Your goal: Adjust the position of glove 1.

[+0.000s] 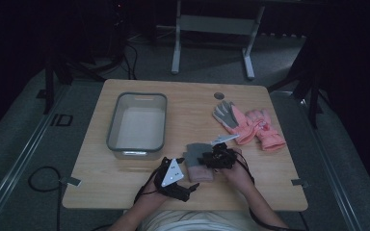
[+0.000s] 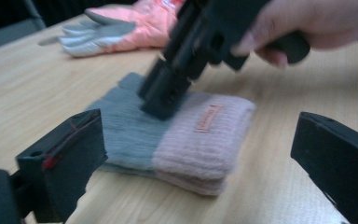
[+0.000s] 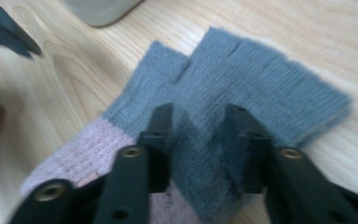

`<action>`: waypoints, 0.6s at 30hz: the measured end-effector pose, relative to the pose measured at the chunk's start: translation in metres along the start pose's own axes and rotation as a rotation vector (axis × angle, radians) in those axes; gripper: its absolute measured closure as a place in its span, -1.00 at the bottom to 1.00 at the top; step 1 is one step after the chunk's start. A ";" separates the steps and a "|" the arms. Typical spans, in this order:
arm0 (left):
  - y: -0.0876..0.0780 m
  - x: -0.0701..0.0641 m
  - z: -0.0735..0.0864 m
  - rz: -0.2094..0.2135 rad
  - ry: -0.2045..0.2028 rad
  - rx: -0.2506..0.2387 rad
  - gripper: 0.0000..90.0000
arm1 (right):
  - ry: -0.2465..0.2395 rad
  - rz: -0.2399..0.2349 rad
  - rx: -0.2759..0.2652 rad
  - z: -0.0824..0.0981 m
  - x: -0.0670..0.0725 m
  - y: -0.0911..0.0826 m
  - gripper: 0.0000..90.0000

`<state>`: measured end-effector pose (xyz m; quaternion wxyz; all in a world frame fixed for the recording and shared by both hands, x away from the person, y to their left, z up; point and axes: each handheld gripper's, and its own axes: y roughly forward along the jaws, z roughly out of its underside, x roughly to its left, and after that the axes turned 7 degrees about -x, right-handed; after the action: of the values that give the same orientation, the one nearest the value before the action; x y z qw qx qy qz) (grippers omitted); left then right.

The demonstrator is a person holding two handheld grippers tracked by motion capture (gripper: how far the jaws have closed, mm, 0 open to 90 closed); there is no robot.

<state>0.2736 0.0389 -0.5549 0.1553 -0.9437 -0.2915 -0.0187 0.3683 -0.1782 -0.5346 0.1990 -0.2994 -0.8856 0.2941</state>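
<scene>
A folded knit glove (image 1: 198,167), grey at the finger end and pink at the cuff, lies flat near the table's front edge. My right gripper (image 1: 212,158) points down onto its grey part. In the right gripper view the jaws (image 3: 200,126) stand partly apart with a soft ridge of grey knit (image 3: 261,88) between them, and the pads do not press on it. My left gripper (image 1: 189,188) sits just left of the glove, low over the table. Its jaws (image 2: 198,135) are wide open with nothing gripped, facing the glove (image 2: 205,140) and the right gripper (image 2: 168,95).
A grey plastic bin (image 1: 113,120) stands on the left half of the table. A pair of pink winter gloves (image 1: 250,125) with grey palms lies at the back right. The wooden table (image 1: 125,178) has bare wood at its front left.
</scene>
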 end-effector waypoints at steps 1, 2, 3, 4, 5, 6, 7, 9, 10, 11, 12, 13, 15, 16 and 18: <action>0.001 -0.001 -0.001 -0.001 0.010 0.006 -0.94 | -0.004 0.005 -0.012 -0.002 0.000 -0.005 0.32; 0.004 -0.002 -0.003 -0.004 0.012 0.019 -0.93 | -0.008 0.007 -0.026 -0.004 -0.001 -0.010 0.31; 0.005 -0.002 -0.004 -0.006 0.017 0.035 -0.93 | -0.012 0.018 -0.041 -0.006 -0.004 -0.016 0.28; 0.007 -0.002 -0.006 -0.002 0.022 0.056 -0.93 | -0.009 0.024 -0.050 -0.008 -0.005 -0.020 0.26; 0.009 -0.002 -0.008 -0.008 0.037 0.078 -0.92 | -0.008 0.033 -0.062 -0.009 -0.008 -0.025 0.26; 0.010 -0.002 -0.011 0.004 0.055 0.098 -0.90 | -0.001 0.038 -0.071 -0.011 -0.012 -0.029 0.26; 0.012 0.000 -0.012 0.050 0.057 0.102 -0.89 | 0.004 0.046 -0.081 -0.014 -0.015 -0.032 0.25; 0.017 0.001 -0.013 0.085 0.065 0.117 -0.89 | 0.001 0.065 -0.085 -0.017 -0.019 -0.035 0.25; 0.019 0.001 -0.013 0.121 0.070 0.122 -0.85 | 0.005 0.070 -0.085 -0.019 -0.021 -0.035 0.25; 0.021 0.001 -0.013 0.127 0.091 0.126 -0.82 | 0.011 0.073 -0.088 -0.020 -0.023 -0.035 0.25; 0.024 0.001 -0.012 0.144 0.105 0.127 -0.79 | 0.020 0.075 -0.087 -0.021 -0.024 -0.034 0.25; 0.027 0.002 -0.011 0.159 0.114 0.138 -0.74 | 0.029 0.081 -0.083 -0.021 -0.026 -0.033 0.25; 0.033 0.003 -0.010 0.175 0.145 0.151 -0.69 | 0.060 0.093 -0.081 -0.022 -0.029 -0.028 0.24; 0.036 0.003 -0.009 0.183 0.142 0.157 -0.68 | 0.071 0.092 -0.076 -0.021 -0.031 -0.025 0.21; 0.041 0.003 -0.007 0.174 0.185 0.161 -0.67 | 0.075 0.098 -0.070 -0.020 -0.032 -0.018 0.16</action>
<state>0.2994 0.0065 -0.5592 0.2577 -0.9442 -0.1934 -0.0685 0.3955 -0.2023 -0.5139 0.2067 -0.3599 -0.8716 0.2609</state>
